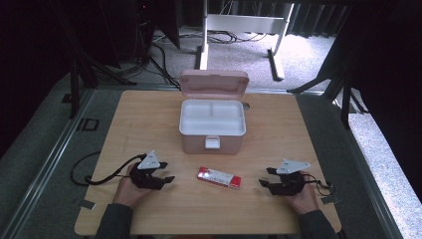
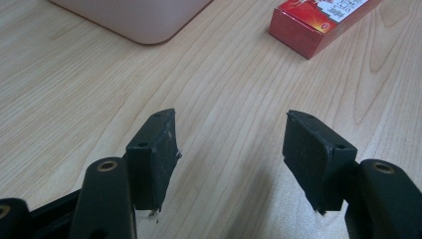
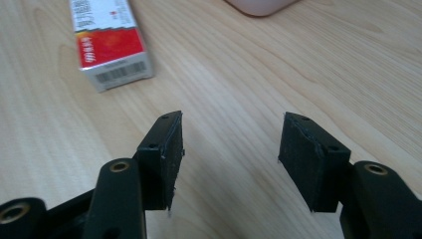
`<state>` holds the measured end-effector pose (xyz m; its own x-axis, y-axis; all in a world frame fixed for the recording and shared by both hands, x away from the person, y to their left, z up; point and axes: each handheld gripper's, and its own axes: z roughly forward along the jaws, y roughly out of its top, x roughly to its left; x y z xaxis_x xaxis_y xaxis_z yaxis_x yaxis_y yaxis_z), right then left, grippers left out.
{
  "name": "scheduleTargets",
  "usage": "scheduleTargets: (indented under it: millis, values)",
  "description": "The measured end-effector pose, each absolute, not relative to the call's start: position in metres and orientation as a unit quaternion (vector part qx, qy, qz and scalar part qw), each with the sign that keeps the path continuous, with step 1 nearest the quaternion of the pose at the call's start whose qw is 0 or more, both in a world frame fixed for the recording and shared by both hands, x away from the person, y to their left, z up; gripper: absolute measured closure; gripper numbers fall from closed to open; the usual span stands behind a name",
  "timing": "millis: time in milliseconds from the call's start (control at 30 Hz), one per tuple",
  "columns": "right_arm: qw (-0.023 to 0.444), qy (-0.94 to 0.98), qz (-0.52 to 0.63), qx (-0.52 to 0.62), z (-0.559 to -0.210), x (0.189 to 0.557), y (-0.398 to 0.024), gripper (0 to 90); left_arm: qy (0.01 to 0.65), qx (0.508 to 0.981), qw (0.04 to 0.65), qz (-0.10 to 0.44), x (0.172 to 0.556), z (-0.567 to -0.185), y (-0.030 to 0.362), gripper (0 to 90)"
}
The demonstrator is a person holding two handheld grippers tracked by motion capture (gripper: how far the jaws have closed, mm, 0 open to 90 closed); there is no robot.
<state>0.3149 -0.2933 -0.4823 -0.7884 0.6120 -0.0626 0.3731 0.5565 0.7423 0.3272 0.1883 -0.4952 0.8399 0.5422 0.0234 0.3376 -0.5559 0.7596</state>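
counter (image 1: 149, 114): light wood top, carries everything here.
storage box (image 1: 212, 132): pink, white inside, sits at the middle-far part of the counter – lid (image 1: 214, 83) swung up and back, white latch on the front wall facing the person. inner tray has a divider.
red carton (image 1: 219, 177): small flat red-and-white box, lying on its broad face just in front of the storage box, apart from it, between the two hands. long axis runs roughly left to right, slightly skewed.
left hand-held gripper (image 1: 168, 172): resting low at the counter's near left, held by the person's left hand (image 1: 130, 190); jaws spread wide with nothing between them, pointing toward the carton. near it but not touching.
left gripper view: red end of the red carton (image 2: 318, 22) at upper right, rounded corner of the storage box (image 2: 137, 20) at upper left, bare wood between the pads.
right hand-held gripper (image 1: 264, 178): near right, in the right hand (image 1: 303, 199) – jaws spread, nothing between them, aimed left at the carton, well short of it.
right gripper view: barcode end of the red carton (image 3: 110, 45) at upper left, ahead of the left jaw; storage box (image 3: 259, 6) corner at top.
cables: one trails from each gripper across the counter edge.
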Motion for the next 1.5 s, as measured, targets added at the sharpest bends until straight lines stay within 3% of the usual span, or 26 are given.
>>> scheduleTargets:
  millis: [200, 533, 867, 1100, 1267, 1500]
  values:
    - [0.164, 0.881, 0.366, 0.251, -0.465, 0.308, -0.267, 45.9, 0.252, 0.874, 0.393, 0.131, 0.321, -0.494, 0.190, 38.2]
    - [0.159, 0.901, 0.352, 0.199, -0.441, 0.320, -0.207, 40.7, 0.260, 0.869, 0.399, 0.131, 0.317, -0.492, 0.192, 38.6]
    - [0.136, 0.921, 0.329, 0.159, -0.458, 0.328, -0.146, 35.5, 0.260, 0.871, 0.396, 0.130, 0.317, -0.493, 0.191, 38.6]
    - [0.114, 0.930, 0.311, 0.157, -0.471, 0.336, -0.134, 37.2, 0.259, 0.872, 0.395, 0.129, 0.317, -0.493, 0.191, 38.6]
    - [0.114, 0.936, 0.297, 0.148, -0.477, 0.339, -0.132, 50.0, 0.259, 0.873, 0.393, 0.128, 0.317, -0.494, 0.191, 38.6]
    - [0.126, 0.935, 0.287, 0.164, -0.476, 0.337, -0.148, 50.4, 0.259, 0.872, 0.395, 0.127, 0.317, -0.493, 0.191, 38.7]
